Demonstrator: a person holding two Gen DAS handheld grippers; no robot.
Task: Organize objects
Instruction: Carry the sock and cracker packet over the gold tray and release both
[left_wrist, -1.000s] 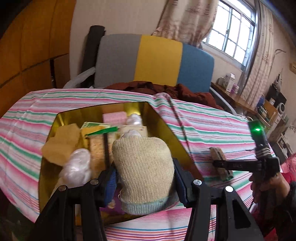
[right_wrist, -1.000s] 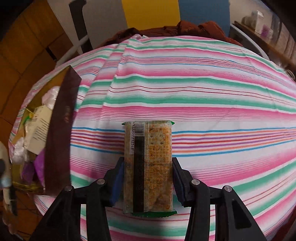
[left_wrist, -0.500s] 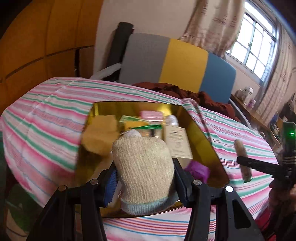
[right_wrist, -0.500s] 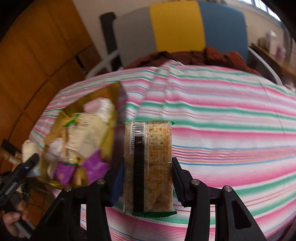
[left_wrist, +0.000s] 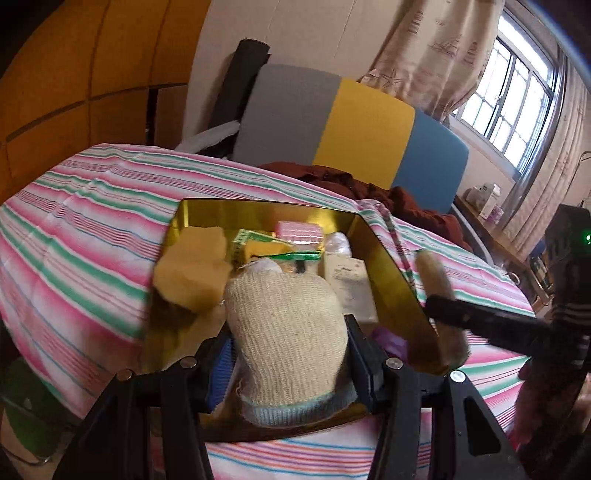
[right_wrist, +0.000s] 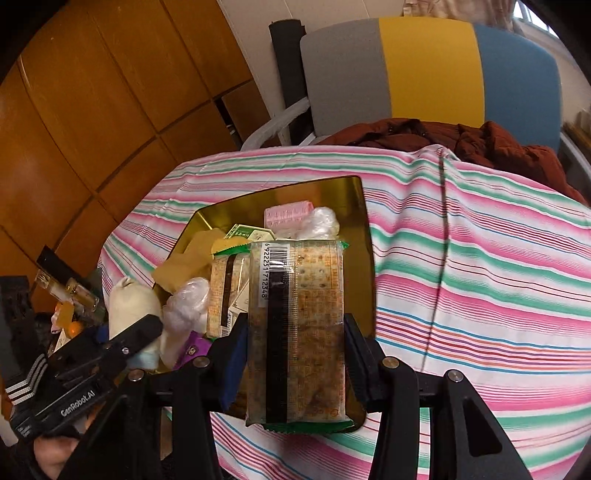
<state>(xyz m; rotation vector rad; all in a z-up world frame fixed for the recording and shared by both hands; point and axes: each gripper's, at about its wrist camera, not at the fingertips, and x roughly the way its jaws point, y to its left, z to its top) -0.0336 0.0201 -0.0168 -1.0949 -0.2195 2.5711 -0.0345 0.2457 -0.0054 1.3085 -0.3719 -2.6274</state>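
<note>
Two tongs, both full. Left tongs (left_wrist: 290, 363) clamped on soft, squashy knit glove (left_wrist: 286, 332), over gold tray (left_wrist: 388, 273) at 6 o'clock. Right tongs (right_wrist: 291, 363) clamped on light, crumbly cracker pack (right_wrist: 295, 332); best squeezed gently at its middle.

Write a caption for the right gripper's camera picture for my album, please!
Right gripper holds a cracker packet above the gold tray of odds and ends on a striped tablecloth.
</note>
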